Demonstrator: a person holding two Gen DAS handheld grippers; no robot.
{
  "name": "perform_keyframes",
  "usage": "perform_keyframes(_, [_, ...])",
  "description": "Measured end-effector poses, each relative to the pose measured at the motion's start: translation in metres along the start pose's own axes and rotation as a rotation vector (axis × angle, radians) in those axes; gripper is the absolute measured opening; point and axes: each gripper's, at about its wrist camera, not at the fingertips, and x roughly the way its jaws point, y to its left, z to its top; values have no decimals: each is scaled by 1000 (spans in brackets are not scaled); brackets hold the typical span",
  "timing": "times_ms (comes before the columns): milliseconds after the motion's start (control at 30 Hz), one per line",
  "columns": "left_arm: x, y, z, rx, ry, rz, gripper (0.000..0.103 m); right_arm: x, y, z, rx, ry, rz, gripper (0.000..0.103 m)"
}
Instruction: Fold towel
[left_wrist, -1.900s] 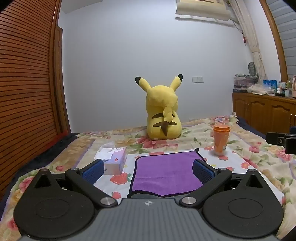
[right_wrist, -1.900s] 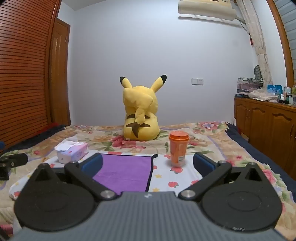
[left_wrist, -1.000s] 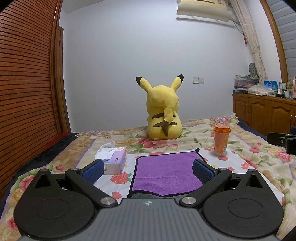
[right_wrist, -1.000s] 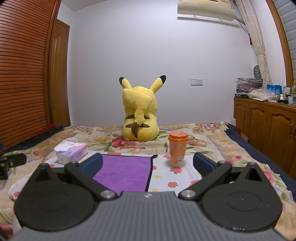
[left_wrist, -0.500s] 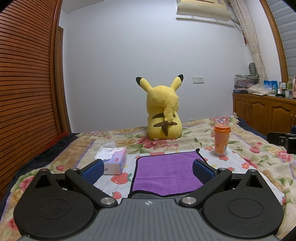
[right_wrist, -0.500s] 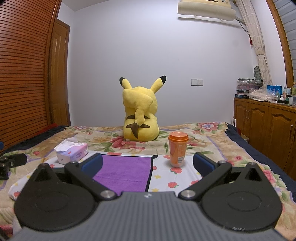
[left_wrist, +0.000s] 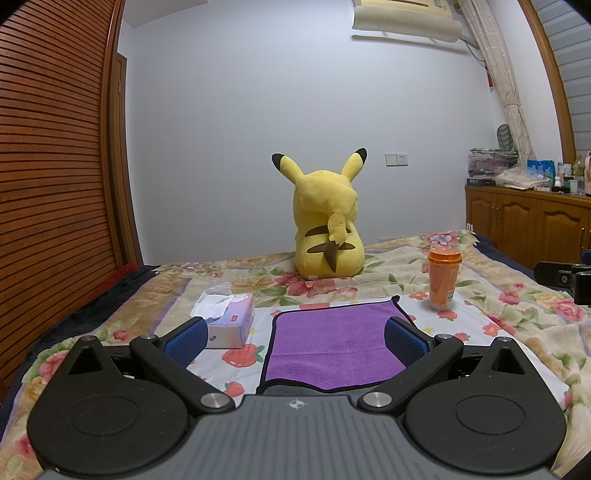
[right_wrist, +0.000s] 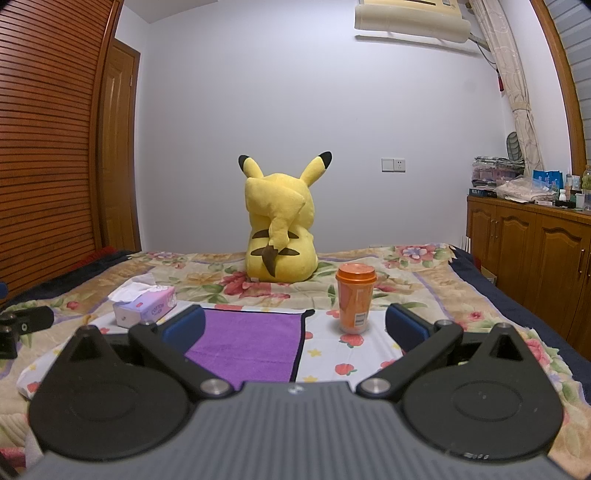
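A purple towel (left_wrist: 328, 343) with dark trim lies flat on a white strawberry-print cloth on the bed; it also shows in the right wrist view (right_wrist: 247, 343). My left gripper (left_wrist: 293, 338) is open and empty, held above the towel's near edge. My right gripper (right_wrist: 295, 325) is open and empty, to the right of the towel's near right corner. Part of the right gripper shows at the right edge of the left wrist view (left_wrist: 565, 277), and part of the left gripper at the left edge of the right wrist view (right_wrist: 22, 325).
A tissue box (left_wrist: 229, 321) stands left of the towel, also in the right wrist view (right_wrist: 144, 304). An orange cup (left_wrist: 443, 277) stands to its right (right_wrist: 355, 299). A yellow plush toy (left_wrist: 327, 236) sits behind. Wooden cabinets (right_wrist: 535, 251) line the right wall.
Both views have shifted only slightly. Both grippers stay open and the towel has not moved.
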Motion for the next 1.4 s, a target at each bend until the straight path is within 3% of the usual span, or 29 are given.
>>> perform_keyframes(1100, [0, 0, 0, 2, 1, 1, 103, 0, 1, -1, -3, -2, 0, 103])
perform_keyframes(1400, [7, 3, 1, 20, 40, -7, 103, 3, 4, 1, -19, 15, 12, 103])
